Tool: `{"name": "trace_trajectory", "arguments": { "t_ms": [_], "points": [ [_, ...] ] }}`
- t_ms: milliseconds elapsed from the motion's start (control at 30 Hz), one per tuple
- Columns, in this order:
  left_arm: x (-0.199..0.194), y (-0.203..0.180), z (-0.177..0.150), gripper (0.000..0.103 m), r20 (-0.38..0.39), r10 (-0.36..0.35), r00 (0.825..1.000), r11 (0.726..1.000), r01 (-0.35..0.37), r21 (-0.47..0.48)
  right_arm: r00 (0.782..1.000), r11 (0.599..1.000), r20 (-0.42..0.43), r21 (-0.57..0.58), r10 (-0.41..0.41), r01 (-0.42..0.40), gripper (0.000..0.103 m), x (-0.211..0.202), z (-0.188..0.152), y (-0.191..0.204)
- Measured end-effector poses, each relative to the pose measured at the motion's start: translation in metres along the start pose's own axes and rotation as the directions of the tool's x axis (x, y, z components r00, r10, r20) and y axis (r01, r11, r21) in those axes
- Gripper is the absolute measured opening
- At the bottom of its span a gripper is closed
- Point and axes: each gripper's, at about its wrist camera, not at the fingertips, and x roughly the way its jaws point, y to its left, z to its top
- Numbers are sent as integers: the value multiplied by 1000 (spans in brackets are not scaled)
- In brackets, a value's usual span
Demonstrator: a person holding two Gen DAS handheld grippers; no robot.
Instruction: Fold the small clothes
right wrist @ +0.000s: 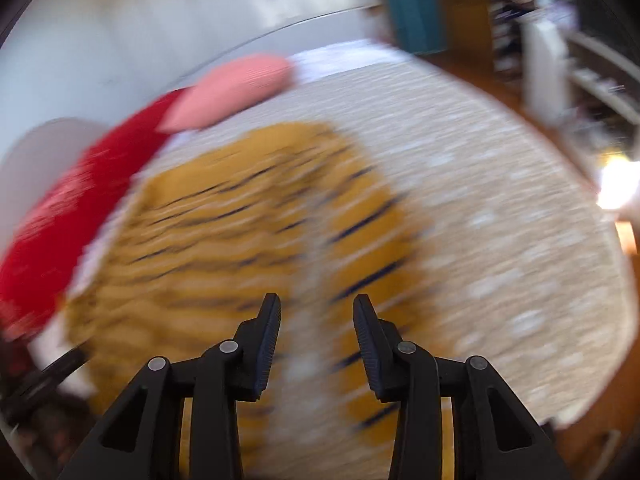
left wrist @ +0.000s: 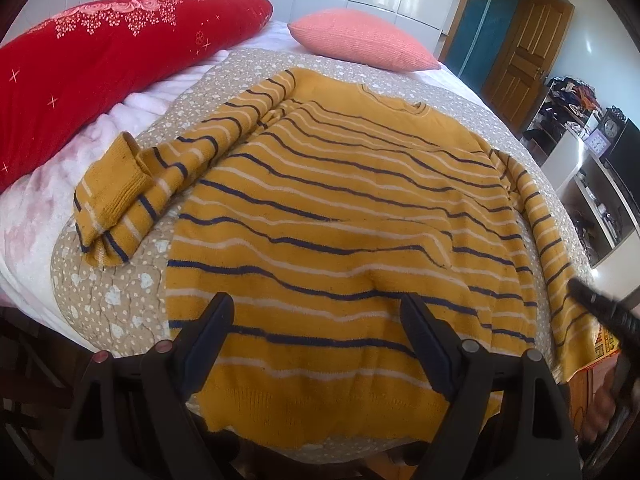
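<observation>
left wrist view: red pillow (left wrist: 100, 68) and pink pillow (left wrist: 360, 40) behind the striped sweater (left wrist: 340, 208); my left tongs (left wrist: 316, 312) gape over its hem, my right tongs (right wrist: 316, 316) open, empty.

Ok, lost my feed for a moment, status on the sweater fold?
Left tongs open, over sweater hem. Right tongs open, empty, view blurred. Sweater flat on bedspread, left sleeve doubled over. Nothing on it.

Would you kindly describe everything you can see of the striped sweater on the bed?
The sweater is mustard-yellow knit with thin navy and white stripes and plain ribbed hem and cuffs. It lies spread flat on the dotted beige quilt, neckline toward the pillows, hem nearest the camera. Its left sleeve is bent back on itself; the other runs straight along the side. The open left tool hovers over the hem, holding nothing.
</observation>
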Motion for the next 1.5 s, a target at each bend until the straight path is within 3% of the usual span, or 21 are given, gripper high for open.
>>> {"name": "trace_trajectory", "arguments": {
  "t_ms": [167, 333, 500, 667, 1100, 1500],
  "points": [
    [1, -1, -2, 84, -11, -13, 1000, 1000, 13, -1, 987, 995, -133, -39, -94, 89, 41, 40, -27, 11],
    [2, -2, -5, 84, -17, -2, 1000, 1000, 2, 3, 984, 988, -118, -95, -134, 123, 43, 51, -29, 29],
    [2, -5, -5, 84, -20, 10, 1000, 1000, -10, 11, 981, 979, -110, -144, -160, 144, 17, 62, -24, 50],
    [4, -7, -5, 84, -26, 20, 999, 1000, -20, 20, 976, 969, -98, -174, -196, 177, 8, 63, -20, 61],
    [3, -20, -9, 84, -30, 29, 999, 998, -28, 58, 942, 917, -42, -248, -333, 313, 4, 48, -24, 62],
    [6, -22, -12, 84, -38, 32, 999, 998, -30, 63, 922, 887, -28, -285, -386, 363, 4, 51, -28, 64]
  ]
}}
